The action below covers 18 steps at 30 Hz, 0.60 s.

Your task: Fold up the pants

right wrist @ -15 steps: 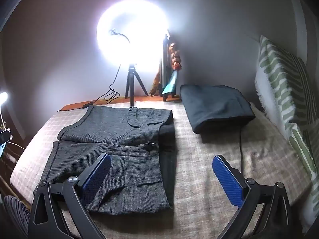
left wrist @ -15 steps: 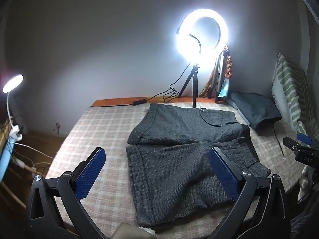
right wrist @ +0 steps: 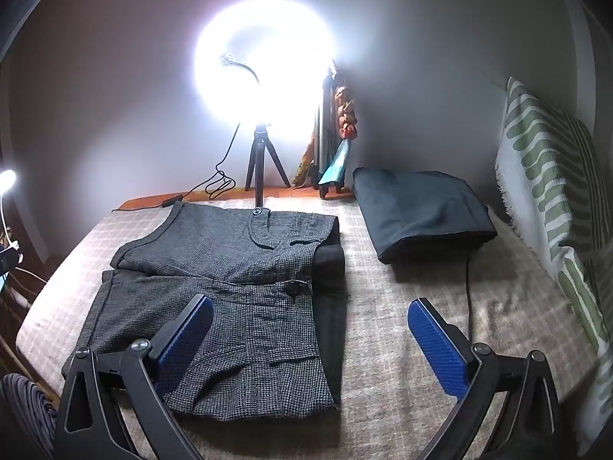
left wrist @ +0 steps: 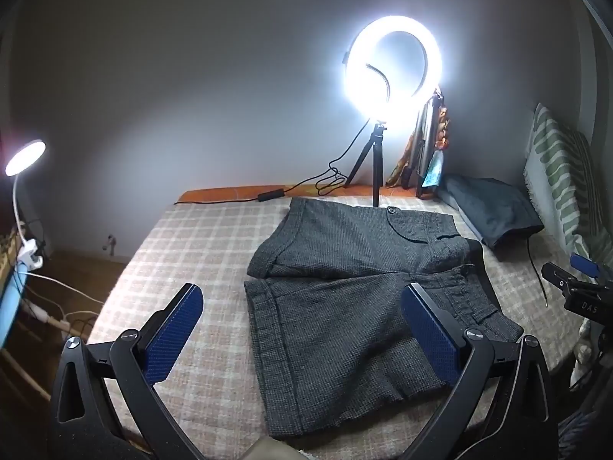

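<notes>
Grey checked shorts lie spread flat on the plaid bedcover, waistband to the right, legs to the left. They also show in the right wrist view. My left gripper is open and empty, held above the near leg hem. My right gripper is open and empty, above the waistband end and the bare cover beside it. The right gripper's tip shows at the right edge of the left wrist view.
A lit ring light on a tripod stands at the far edge of the bed. A folded dark garment lies far right, with a black cable trailing from it. A green striped pillow leans right. A desk lamp stands left.
Both grippers have stayed almost still; the views are nearly the same. The shorts have not moved.
</notes>
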Tool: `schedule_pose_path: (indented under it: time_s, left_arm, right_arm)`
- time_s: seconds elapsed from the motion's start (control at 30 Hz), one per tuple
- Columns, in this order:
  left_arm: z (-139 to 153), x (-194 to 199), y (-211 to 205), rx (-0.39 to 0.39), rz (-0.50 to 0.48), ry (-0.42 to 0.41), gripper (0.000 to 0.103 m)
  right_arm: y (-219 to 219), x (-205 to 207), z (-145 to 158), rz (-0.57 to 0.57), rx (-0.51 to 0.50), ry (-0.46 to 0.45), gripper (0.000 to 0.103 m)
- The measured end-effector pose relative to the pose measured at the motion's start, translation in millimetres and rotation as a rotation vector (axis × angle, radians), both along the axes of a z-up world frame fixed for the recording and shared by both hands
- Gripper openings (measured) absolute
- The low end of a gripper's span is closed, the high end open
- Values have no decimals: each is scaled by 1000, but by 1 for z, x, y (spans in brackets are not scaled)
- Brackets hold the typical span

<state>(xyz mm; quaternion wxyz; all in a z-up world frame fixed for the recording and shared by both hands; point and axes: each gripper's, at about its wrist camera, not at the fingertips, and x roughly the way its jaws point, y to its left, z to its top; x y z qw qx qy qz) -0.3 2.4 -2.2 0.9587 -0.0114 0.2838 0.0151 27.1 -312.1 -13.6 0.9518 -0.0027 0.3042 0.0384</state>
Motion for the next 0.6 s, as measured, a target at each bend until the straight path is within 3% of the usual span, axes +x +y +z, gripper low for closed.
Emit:
schedule_pose_path:
  time_s: [0.6]
  left_arm:
    - [0,4,-1,4,-1,7,103]
  right_arm:
    - [4,3,-4,15,-15,-8,103]
